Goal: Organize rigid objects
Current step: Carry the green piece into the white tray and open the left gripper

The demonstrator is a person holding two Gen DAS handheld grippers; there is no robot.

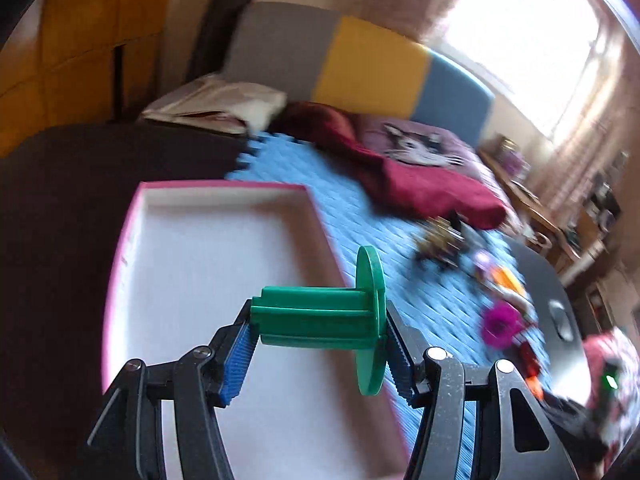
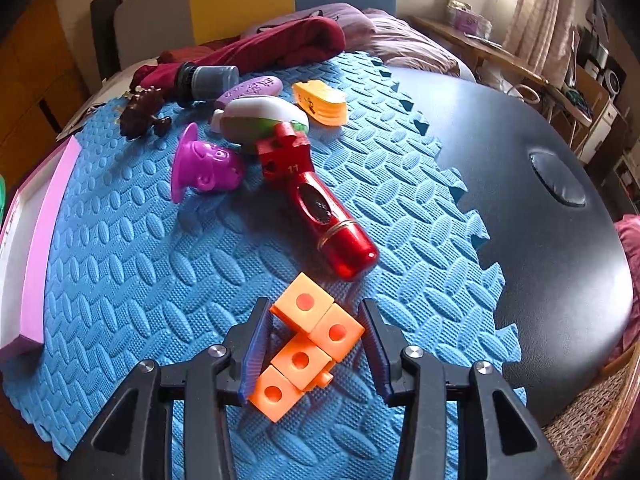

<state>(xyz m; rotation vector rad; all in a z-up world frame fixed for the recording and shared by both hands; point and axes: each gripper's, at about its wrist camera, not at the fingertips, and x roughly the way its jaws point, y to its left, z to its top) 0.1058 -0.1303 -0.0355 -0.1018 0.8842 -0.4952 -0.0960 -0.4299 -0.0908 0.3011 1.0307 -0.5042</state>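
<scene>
My left gripper [image 1: 320,322] is shut on a green spool-shaped piece [image 1: 316,312] with a round flange, holding it crosswise above the white tray [image 1: 224,188] with a pink rim. In the right wrist view, my right gripper [image 2: 316,312] points down at the blue foam mat [image 2: 140,280]. Its pads press on both sides of a chain of orange linked cubes [image 2: 304,344] that lies on the mat. The tray's pink edge [image 2: 44,232] shows at the far left of that view.
Beyond the cubes lie a red torch-like toy [image 2: 320,208], a purple figure [image 2: 204,164], a brown figure [image 2: 142,114], an orange boat [image 2: 320,102] and a grey cylinder [image 2: 208,78]. A dark table top [image 2: 540,240] lies to the right, with red cloth and pillows behind.
</scene>
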